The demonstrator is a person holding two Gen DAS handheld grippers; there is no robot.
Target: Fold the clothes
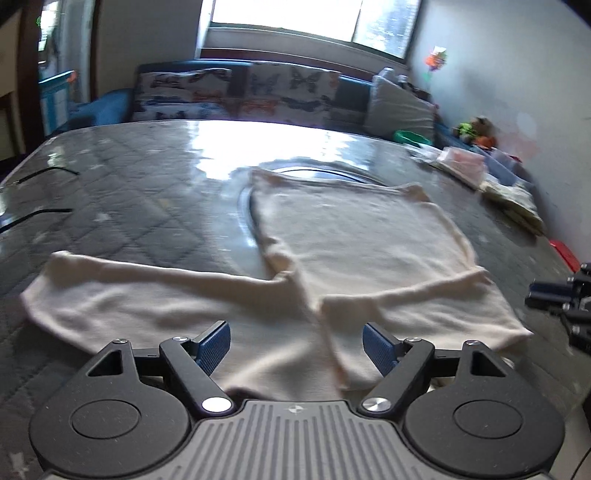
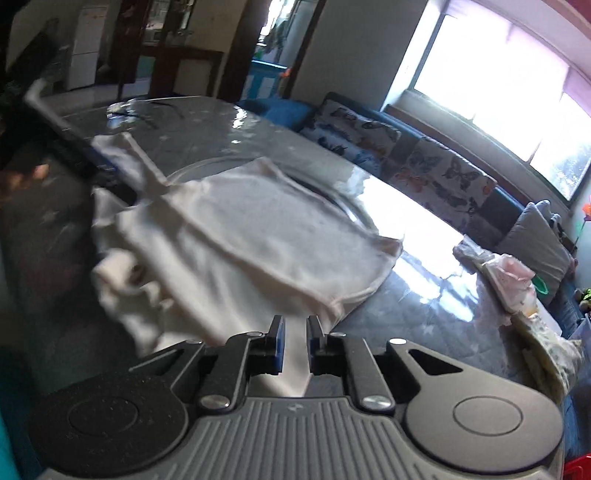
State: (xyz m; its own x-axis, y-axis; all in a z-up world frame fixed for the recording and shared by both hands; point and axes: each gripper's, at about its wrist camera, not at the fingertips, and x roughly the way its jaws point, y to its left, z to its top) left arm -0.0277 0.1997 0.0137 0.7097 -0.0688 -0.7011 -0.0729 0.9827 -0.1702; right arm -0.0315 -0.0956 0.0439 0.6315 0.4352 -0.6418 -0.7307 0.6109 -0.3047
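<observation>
The cream knit garment (image 1: 354, 251) lay spread on the glossy grey table (image 1: 140, 192). Left gripper (image 1: 297, 345) was spread wide over it; right gripper (image 2: 295, 345) pinched a fold loosely, so it might've slipped out.

Setting: a home living room. A sofa (image 1: 236, 92) with butterfly-print cushions (image 2: 436, 173) runs under a wide bright window (image 1: 295, 18), a grey pillow (image 1: 402, 107) at its end. Toys (image 1: 474, 131) lie by the wall; a glass-topped counter (image 1: 129, 177) over quilted padding fills the foreground, and a doorway (image 2: 273, 48) opens to further rooms.
</observation>
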